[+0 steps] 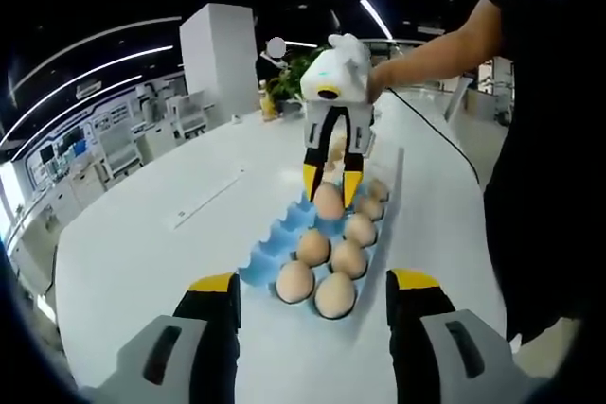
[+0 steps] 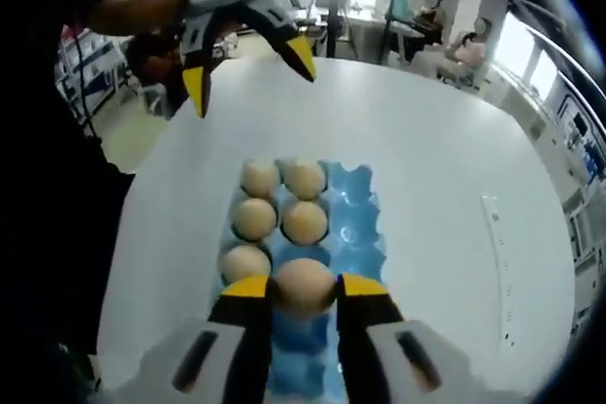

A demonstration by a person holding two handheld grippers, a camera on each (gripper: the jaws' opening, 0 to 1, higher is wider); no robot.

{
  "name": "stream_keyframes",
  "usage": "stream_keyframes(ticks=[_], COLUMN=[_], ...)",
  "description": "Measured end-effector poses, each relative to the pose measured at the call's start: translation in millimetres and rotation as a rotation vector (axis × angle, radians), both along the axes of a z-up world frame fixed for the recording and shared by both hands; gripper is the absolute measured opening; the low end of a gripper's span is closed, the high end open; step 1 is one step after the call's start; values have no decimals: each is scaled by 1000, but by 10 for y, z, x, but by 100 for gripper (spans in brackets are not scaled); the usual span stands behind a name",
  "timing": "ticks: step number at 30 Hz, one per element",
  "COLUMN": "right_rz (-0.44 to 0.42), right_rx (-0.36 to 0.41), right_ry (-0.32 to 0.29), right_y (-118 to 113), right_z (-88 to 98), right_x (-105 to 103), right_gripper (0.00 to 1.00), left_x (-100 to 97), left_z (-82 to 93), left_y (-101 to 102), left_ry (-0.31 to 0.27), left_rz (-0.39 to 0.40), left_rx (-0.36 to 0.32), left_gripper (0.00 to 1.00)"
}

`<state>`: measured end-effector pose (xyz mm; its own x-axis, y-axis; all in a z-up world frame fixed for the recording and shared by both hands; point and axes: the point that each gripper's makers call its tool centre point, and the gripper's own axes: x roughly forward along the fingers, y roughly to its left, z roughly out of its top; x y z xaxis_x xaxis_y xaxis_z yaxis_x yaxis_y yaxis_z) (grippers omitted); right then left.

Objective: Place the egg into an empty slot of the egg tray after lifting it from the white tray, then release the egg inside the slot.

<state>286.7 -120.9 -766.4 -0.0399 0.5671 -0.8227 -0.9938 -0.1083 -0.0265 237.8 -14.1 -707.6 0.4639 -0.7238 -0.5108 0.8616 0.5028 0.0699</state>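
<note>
Egg, long axis unclear, pinched by right hand-held gripper over egg tray.

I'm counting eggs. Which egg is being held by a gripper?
The egg pinched by the right gripper, over the blue egg tray. The other eggs sit in slots with nothing gripping them.

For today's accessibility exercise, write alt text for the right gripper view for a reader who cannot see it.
The right gripper holds an egg between its yellow-tipped jaws, over a blue egg tray on a white table. Five more eggs sit in the tray's left and middle columns; the right column is empty. The left gripper hangs open beyond the tray.
</note>
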Motion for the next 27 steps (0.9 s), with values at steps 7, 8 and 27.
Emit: stream_keyframes(ticks=[7, 8, 27], right_rz=[9, 12, -9], right_rx=[-11, -14, -19], right_ry=[17, 14, 72], right_y=[78, 84, 122], right_z=[-92, -106, -218], right_x=[-15, -12, 15], right_gripper=[25, 25, 25], left_x=[-5, -7, -17], left_z=[-7, -9, -29], left_y=[29, 30, 20], left_ry=[4, 4, 10], left_rz=[5, 5, 2], left_rx=[1, 0, 9], left_gripper=[63, 63, 63])
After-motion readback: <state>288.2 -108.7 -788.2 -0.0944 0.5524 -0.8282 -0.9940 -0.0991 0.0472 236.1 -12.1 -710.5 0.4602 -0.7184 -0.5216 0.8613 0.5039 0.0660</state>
